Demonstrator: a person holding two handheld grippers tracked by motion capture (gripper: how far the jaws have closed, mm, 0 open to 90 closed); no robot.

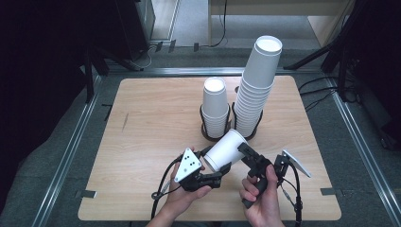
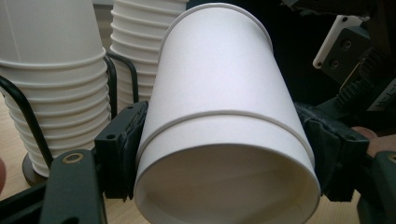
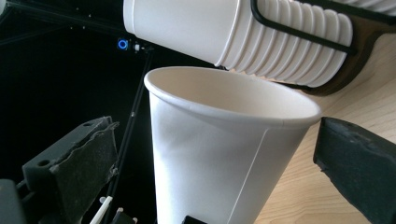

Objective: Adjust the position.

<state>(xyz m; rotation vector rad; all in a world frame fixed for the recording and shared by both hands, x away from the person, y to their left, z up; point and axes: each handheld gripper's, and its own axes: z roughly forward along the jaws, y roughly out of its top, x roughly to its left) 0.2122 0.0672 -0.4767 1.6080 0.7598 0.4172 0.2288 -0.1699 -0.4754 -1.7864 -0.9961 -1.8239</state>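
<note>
1. Holding a white paper cup (image 1: 226,150) tipped on its side above the table (image 1: 142,142), between both tools. Left gripper (image 1: 218,176) clamps it near the rim; in the left gripper view the pads (image 2: 126,149) press both sides of the cup (image 2: 224,116), which looks like two nested cups, with a second rim line showing partway up the wall.
2. Right gripper (image 1: 242,150) sits at the cup's narrow end. In the right gripper view its jaws stand apart on either side of the cup (image 3: 219,154), not touching the wall: open.
3. Step in hand, as I judge it: separating the nested pair. To do it well, keep the left clamp firm but not crushing the rim; close the right jaws on the outer cup's wall only, then pull straight along the cup's axis, no twisting.
4. Risk: paper wall buckles if squeezed hard.
5. Beyond the grippers stand two black wire holders. Short stack of inverted cups (image 1: 215,106) in the near one (image 1: 206,124), directly past the held cup; taller stack (image 1: 257,85), leaning slightly, in the holder (image 1: 257,124) just right of it.
6. Held cup's mouth is empty inside, visible in both gripper views.
</note>
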